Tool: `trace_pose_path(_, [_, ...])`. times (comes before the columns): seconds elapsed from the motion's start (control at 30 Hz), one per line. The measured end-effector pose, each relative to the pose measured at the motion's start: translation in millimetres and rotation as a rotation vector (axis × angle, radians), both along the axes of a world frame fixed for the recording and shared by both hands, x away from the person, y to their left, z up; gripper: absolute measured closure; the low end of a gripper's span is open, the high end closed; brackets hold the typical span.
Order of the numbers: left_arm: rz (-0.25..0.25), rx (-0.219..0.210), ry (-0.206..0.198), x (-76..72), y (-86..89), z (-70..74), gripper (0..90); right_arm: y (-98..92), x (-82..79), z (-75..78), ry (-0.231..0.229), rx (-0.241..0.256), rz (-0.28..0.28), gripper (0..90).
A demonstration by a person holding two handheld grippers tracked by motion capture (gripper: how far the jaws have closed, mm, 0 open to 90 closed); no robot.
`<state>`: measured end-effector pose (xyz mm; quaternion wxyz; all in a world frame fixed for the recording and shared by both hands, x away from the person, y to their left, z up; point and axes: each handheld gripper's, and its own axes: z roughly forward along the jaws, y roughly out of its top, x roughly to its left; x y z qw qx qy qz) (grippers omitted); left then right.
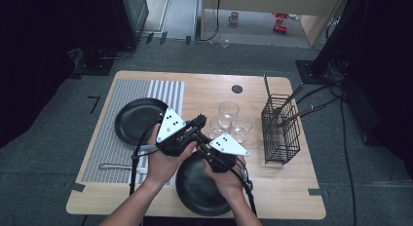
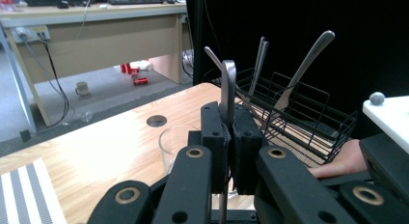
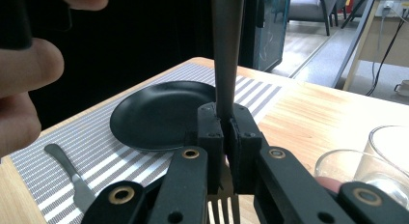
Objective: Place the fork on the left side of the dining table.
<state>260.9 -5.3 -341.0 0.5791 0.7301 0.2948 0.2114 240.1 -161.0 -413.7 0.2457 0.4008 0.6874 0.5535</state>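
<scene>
Two tongs meet over the middle of the table (image 1: pixel 272 187), each held in one of the person's hands. The left tongs (image 2: pixel 227 132) are clenched on the thin metal handle of a fork (image 2: pixel 227 84), which stands upright between the black jaws in the left gripper view. The right tongs (image 3: pixel 226 132) are clenched on the same fork, seen in the right gripper view with its handle rising above the jaws and its tines showing just below them. In the high view the two tools sit close together, noses almost touching, above the far edge of the near black plate (image 1: pixel 195 187), so the fork is held in the air between them and not resting on anything.

A second black plate (image 1: pixel 134 116) lies on the striped placemat (image 1: pixel 112 153) at the left, with a knife (image 1: pixel 117 166) lying on the mat nearer the person. Three clear glasses (image 1: pixel 229 110) stand grouped just beyond the tongs, near the middle of the table. A black wire basket (image 1: pixel 281 131) stands at the right, well apart from the plates, with several pieces of cutlery leaning upright inside it; their handles stick out above its rim
</scene>
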Motion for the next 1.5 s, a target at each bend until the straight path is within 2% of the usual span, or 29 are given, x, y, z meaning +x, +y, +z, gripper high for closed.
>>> trace_pose_path(0.13, [0.006, 0.012, -0.036, -2.6, -0.3, 2.3, 88.4, -3.4, 1.1, 1.3, 0.027, 0.038, 0.021, 80.4])
trace_pose_path(0.27, [0.019, -0.008, -0.037, 0.1, 4.9, 5.7, 88.4, -8.1, 0.0, 1.7, 0.028, 0.039, 0.039, 71.1])
trace_pose_path(0.4, [0.033, -0.029, -0.025, 4.8, 11.2, 6.4, 88.4, -14.4, -1.6, 1.5, 0.036, 0.040, 0.057, 68.0])
trace_pose_path(0.47, [0.035, -0.036, -0.023, 6.6, 13.7, 6.3, 88.4, -17.1, -2.6, 1.5, 0.038, 0.025, 0.066, 66.5])
trace_pose_path(0.63, [0.047, -0.033, -0.030, 8.8, 16.9, 6.6, 88.4, -22.5, -6.2, -0.5, 0.029, -0.048, 0.062, 46.7])
trace_pose_path(0.73, [0.053, -0.032, -0.031, 10.0, 18.5, 6.6, 88.4, -27.2, -8.2, -1.7, 0.058, -0.053, 0.066, 40.0])
trace_pose_path(0.8, [0.057, -0.034, -0.031, 11.3, 20.3, 6.5, 88.4, -31.5, -10.1, -2.5, 0.077, -0.075, 0.052, 35.5])
trace_pose_path(0.9, [0.059, -0.043, -0.026, 13.3, 22.3, 6.2, 88.4, -38.2, -13.0, -4.7, 0.084, -0.090, 0.037, 25.0])
trace_pose_path(0.97, [0.062, -0.046, -0.025, 14.4, 22.8, 6.2, 88.4, -43.0, -14.2, -6.2, 0.096, -0.089, 0.021, 15.0])
trace_pose_path(1.1, [0.069, -0.056, -0.026, 16.7, 24.3, 7.0, 88.4, -54.9, -16.7, -9.9, 0.120, -0.079, -0.008, 5.8])
trace_pose_path(1.23, [0.074, -0.054, -0.030, 18.6, 26.5, 8.0, 88.4, -67.0, -19.0, -14.7, 0.138, -0.072, -0.016, 0.0])
trace_pose_path(1.5, [0.088, -0.057, -0.035, 21.5, 29.7, 7.6, 88.4, -88.1, -27.4, -25.7, 0.153, -0.064, -0.033, 0.0])
